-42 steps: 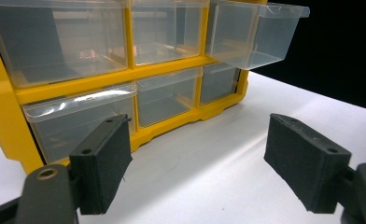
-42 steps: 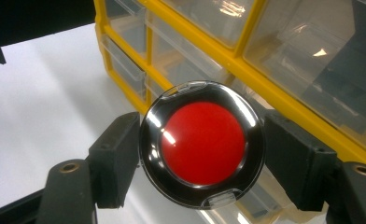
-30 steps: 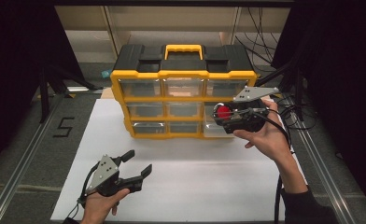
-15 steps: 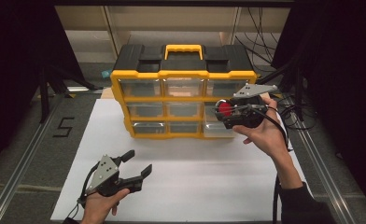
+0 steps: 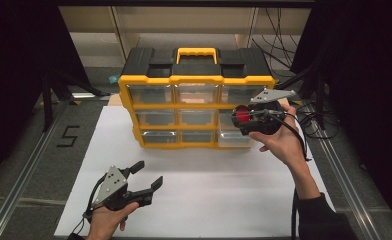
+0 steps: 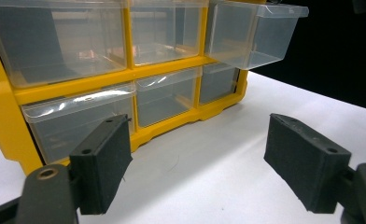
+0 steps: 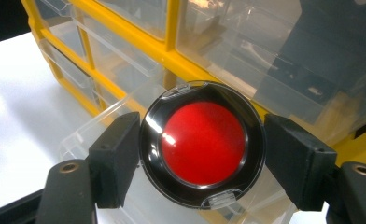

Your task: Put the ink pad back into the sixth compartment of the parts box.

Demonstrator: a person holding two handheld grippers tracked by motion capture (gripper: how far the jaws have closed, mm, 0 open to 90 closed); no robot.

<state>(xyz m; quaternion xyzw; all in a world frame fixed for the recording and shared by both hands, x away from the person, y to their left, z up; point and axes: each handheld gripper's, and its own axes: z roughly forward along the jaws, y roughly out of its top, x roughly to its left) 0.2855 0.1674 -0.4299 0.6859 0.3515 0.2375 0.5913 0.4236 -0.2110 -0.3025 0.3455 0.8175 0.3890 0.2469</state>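
Observation:
A round black case with a red centre and a clear lid (image 7: 202,142) sits between the jaws of my right gripper (image 7: 202,161), which is shut on it. In the high view that gripper (image 5: 244,120) holds the case (image 5: 242,114) in front of the right column of a yellow-and-black drawer organizer (image 5: 194,80). A clear drawer (image 6: 256,32) in the middle row at the right is pulled out, and the case hangs just above its open top (image 7: 102,126). My left gripper (image 5: 148,174) rests low over the white mat, open and with nothing in it (image 6: 204,158).
The organizer stands at the back of a white mat (image 5: 209,200), with several clear drawers shut (image 6: 167,98). Metal rails (image 5: 19,185) run along both sides of the table. Black cables (image 5: 309,120) lie at the right of the organizer.
My right gripper has shifted slightly up and toward the organizer with the case still in it. The left gripper has stayed put.

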